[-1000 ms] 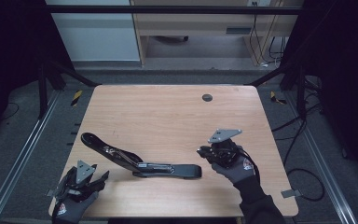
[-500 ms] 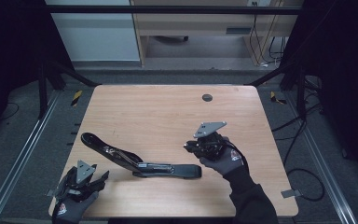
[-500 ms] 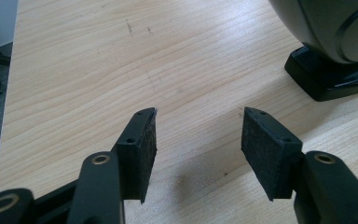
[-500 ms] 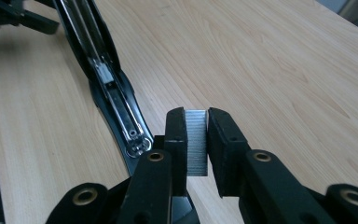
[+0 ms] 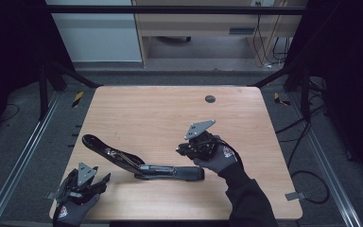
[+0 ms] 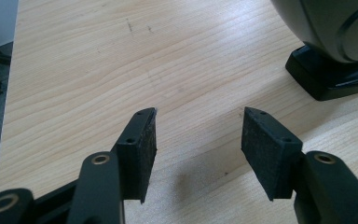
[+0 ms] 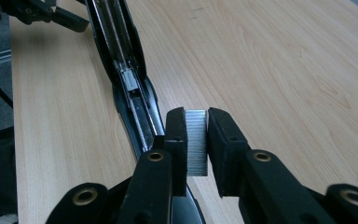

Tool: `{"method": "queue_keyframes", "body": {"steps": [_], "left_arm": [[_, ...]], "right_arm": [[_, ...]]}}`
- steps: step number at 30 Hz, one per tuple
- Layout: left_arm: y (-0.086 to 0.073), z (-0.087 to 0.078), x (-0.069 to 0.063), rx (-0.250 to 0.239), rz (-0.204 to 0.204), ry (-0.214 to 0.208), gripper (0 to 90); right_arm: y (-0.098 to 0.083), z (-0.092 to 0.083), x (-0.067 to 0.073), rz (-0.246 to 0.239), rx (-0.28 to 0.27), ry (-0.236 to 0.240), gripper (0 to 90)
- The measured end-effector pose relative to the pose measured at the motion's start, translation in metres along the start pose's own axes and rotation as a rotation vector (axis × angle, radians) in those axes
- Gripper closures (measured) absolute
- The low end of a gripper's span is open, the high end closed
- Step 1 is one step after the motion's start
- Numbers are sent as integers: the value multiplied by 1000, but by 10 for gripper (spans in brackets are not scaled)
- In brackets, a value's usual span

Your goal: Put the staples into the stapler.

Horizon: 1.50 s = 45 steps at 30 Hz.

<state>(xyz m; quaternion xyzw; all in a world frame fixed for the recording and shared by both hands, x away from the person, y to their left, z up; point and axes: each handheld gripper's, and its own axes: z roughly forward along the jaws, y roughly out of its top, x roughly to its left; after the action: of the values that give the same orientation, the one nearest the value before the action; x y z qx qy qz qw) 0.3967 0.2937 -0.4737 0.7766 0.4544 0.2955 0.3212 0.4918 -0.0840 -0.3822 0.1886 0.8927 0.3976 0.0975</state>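
While staples (image 7: 196, 142) gripped — open stapler (image 7: 130, 88) beneath

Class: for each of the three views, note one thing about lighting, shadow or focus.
High view: the table is lit, the room around it nearly black. Left gripper view: the left gripper casts a soft shadow on the wood; the stapler is close and blurred. Right gripper view: the staple strip is sharp and bright; the far wood softens.

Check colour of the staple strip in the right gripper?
Silvery metal staple strip, clearest in the right gripper view.
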Motion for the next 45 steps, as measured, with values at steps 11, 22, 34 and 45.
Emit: {"method": "queue_keyframes", "body": {"steps": [11,22,34,45], "left_arm": [[0,0,0,1,-1,-2,448],[0,0,0,1,-3,-3,448],[0,1,0,3,-4,-6,448],[0,1,0,3,-6,-7,447]], "right_arm": [[9,19,3,-37,2,63,783],[10,29,2,-49,-4,106,782],[12,41,7,-95,-24,150,783],[12,51,8,-124,-17,191,783]]}}
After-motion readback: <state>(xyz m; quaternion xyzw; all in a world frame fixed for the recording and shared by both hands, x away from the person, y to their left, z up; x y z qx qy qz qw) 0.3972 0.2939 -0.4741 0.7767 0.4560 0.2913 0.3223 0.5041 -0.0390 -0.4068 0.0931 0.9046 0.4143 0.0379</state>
